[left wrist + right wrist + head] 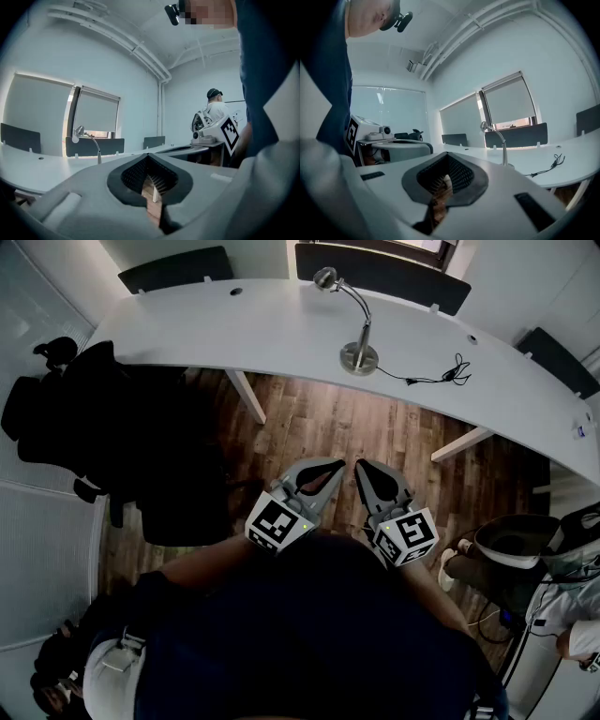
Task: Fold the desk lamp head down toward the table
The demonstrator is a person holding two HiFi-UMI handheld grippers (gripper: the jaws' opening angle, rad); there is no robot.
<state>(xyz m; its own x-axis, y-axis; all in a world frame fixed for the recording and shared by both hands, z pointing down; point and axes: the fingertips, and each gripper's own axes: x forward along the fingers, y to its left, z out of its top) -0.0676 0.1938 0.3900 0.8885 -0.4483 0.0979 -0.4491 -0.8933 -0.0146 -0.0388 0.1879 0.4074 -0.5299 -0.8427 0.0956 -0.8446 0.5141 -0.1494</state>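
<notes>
The desk lamp (pixel 359 343) stands on the curved white desk (pixel 234 329). It has a round metal base, a curved gooseneck and a small head (pixel 325 278) raised toward the far edge. My left gripper (pixel 335 465) and right gripper (pixel 360 466) hang side by side over the wooden floor, close to my body and well short of the desk. Both are shut with nothing between the jaws. In the left gripper view the lamp (pixel 89 140) is far off at the left, beyond the left gripper (pixel 148 157). In the right gripper view the lamp (pixel 500 143) stands right of centre, beyond the right gripper (pixel 448 156).
A black cable (pixel 436 377) lies on the desk right of the lamp base. A black office chair (pixel 122 442) stands at the left. White desk legs (pixel 246 395) reach the floor ahead. A round stool (pixel 514 540) and a person (pixel 581 624) are at the right.
</notes>
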